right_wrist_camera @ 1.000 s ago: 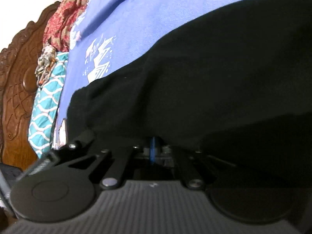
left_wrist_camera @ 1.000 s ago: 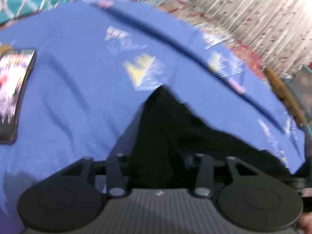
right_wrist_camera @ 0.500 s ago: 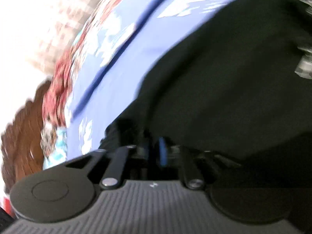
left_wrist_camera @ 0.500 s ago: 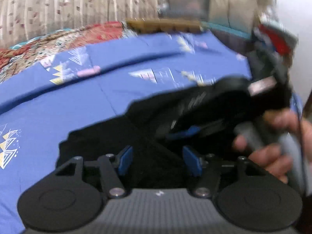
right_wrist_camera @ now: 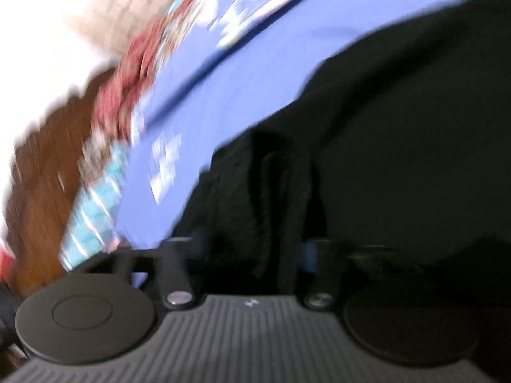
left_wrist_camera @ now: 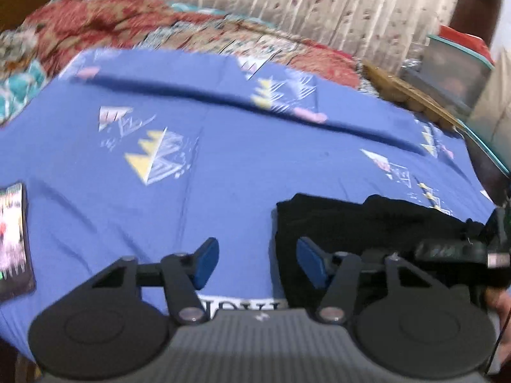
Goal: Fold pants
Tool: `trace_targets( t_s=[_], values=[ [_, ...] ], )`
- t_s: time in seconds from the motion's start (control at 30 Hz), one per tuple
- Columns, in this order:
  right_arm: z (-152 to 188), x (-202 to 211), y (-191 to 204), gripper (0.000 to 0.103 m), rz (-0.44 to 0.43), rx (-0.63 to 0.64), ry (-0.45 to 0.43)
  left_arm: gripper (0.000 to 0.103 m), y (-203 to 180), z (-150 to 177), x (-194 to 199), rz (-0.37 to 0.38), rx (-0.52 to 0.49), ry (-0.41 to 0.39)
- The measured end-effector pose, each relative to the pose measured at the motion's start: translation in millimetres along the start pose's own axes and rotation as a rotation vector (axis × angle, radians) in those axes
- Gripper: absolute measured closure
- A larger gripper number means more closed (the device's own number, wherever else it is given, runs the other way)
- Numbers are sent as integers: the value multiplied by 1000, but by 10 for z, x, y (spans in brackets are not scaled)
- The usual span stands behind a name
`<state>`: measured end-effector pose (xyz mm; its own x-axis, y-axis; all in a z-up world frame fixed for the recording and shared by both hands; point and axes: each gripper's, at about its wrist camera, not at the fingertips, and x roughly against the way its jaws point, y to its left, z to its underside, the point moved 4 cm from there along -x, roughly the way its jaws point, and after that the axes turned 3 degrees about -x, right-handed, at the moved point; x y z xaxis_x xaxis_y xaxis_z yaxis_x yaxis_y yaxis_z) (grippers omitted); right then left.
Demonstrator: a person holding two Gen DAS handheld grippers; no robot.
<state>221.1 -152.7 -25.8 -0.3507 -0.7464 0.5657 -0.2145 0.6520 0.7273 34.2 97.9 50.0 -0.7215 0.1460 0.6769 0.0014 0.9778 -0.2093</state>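
The black pants lie in a bunched pile on the blue patterned bed sheet, low and right in the left wrist view. My left gripper hovers beside the pile's left edge. Its jaws are closing, with only sheet showing between the blue pads. The right tool's black housing rests over the pile, with a hand behind it. In the blurred right wrist view, my right gripper stands apart, a fold of the pants lying loose between its fingers.
A dark phone-like slab lies at the sheet's left edge. A red patterned blanket and a teal pillow sit at the far side, below a curtain. A plastic box stands far right. A wooden headboard is behind.
My left gripper let go of the black cloth, opened and swung left, so the pile now sits to its right. The right gripper's pads went from shut on the cloth to apart.
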Motion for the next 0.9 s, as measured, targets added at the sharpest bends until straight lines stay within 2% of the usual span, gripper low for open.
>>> trace_targets(
  t_s=[0.07,0.2,0.3,0.33,0.37,0.4,0.43,0.47,0.53,0.6,0.67,0.77,0.83,0.87,0.9],
  values=[
    [38,89,123,81,31,93,-53,52,-51,52,-36,1,0,13],
    [-108,427,129,81,51,179,-206,52,-332,-15,-219,54,-35,28],
    [-210,535,-183,80,168,169,-265,52,-588,-47,-398,91,-86,36],
    [-224,534,-299,75,215,151,-260,52,-650,-39,-499,100,-98,44],
    [-228,494,-404,59,271,140,-248,52,-720,-20,-585,104,-111,59],
    [-211,484,-481,51,311,128,-251,52,-792,7,-676,104,-130,81],
    [-208,503,-487,45,312,104,-269,52,-865,59,-783,92,-158,115],
    [-204,552,-495,45,299,69,-284,52,-915,113,-889,71,-183,156],
    [-219,601,-395,44,332,25,-356,52,-970,257,-1072,32,-218,231],
    [-210,688,-251,46,308,41,-424,46,-975,340,-1146,5,-234,235],
    [-169,617,-69,62,248,104,-415,43,-983,364,-1138,-10,-250,218],
    [7,441,156,68,214,264,-338,43,-992,357,-1131,-16,-250,222],
    [122,195,55,68,296,308,-220,43,-998,350,-1122,-19,-249,223],
    [151,70,-16,68,338,307,-195,43,-975,324,-1120,-19,-250,225],
    [146,67,-16,68,327,310,-220,43,-970,306,-1095,-21,-249,224]
  ],
)
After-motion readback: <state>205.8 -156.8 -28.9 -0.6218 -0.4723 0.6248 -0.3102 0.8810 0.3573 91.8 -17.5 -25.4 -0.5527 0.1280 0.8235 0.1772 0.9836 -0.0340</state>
